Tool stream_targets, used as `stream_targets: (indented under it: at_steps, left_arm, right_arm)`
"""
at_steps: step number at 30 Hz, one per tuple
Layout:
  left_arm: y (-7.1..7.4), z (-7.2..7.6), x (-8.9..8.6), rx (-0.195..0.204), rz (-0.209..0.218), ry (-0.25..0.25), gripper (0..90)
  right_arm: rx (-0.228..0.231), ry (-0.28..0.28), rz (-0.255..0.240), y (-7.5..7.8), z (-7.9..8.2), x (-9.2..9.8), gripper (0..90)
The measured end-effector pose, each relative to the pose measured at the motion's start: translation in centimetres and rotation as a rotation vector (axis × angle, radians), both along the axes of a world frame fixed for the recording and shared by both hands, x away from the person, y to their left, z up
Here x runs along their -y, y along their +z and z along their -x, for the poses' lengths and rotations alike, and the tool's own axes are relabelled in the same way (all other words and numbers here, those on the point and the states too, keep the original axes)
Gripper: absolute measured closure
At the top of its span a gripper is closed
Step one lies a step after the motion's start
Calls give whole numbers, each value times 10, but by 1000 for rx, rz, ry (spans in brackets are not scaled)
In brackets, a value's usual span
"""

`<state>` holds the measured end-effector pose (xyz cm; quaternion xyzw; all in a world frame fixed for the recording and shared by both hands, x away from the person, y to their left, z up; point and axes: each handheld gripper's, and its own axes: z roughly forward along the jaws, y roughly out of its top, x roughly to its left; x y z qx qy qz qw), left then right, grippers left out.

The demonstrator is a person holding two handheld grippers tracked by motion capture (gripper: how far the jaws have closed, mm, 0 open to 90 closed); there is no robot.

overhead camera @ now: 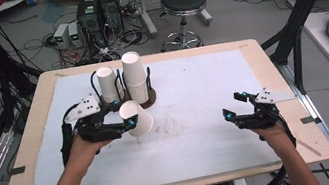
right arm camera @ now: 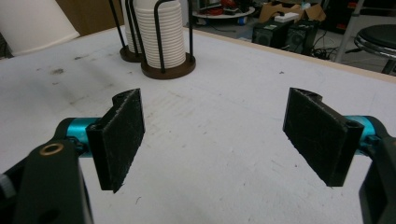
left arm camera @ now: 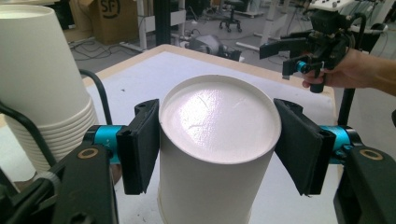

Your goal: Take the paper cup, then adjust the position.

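Observation:
A white paper cup hangs tilted just above the white mat, its closed bottom turned toward the left gripper's camera. My left gripper is shut on the cup, one black pad pressed to each side of its wall. Right behind it stand two stacks of white cups in dark wire holders, a lower one and a taller one. My right gripper hovers over the mat at the right, open and with nothing between its pads.
The white mat covers most of the wooden table. In the right gripper view the cup holders stand far off at the upper left. A black stool and computer cases stand on the floor behind the table.

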<state>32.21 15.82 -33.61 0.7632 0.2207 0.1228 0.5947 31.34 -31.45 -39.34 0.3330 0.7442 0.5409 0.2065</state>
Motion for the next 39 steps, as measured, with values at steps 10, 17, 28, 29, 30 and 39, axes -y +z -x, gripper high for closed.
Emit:
stream_targets:
  at_steps: [10,17,28,29,30,39]
  left_arm:
    - [1,-5,11,-5,-23,-36,350]
    - [1,-4,19,-5,-30,-69,350]
    - [-4,2,36,-5,-51,-122,350]
    - [-5,3,37,-6,-50,-124,350]
    - [-5,3,37,-7,-51,-127,350]
    - [-6,7,43,-3,-58,-146,350]
  right_arm:
    - [-15,75,-29,4,-5,-11,213]
    - [-22,186,-41,4,-5,-27,212]
    - [-15,309,-35,5,-4,-56,206]
    - [-17,323,-31,5,-3,-59,206]
    - [-19,335,-26,5,-4,-61,206]
    - [-28,406,-21,4,-4,-79,206]
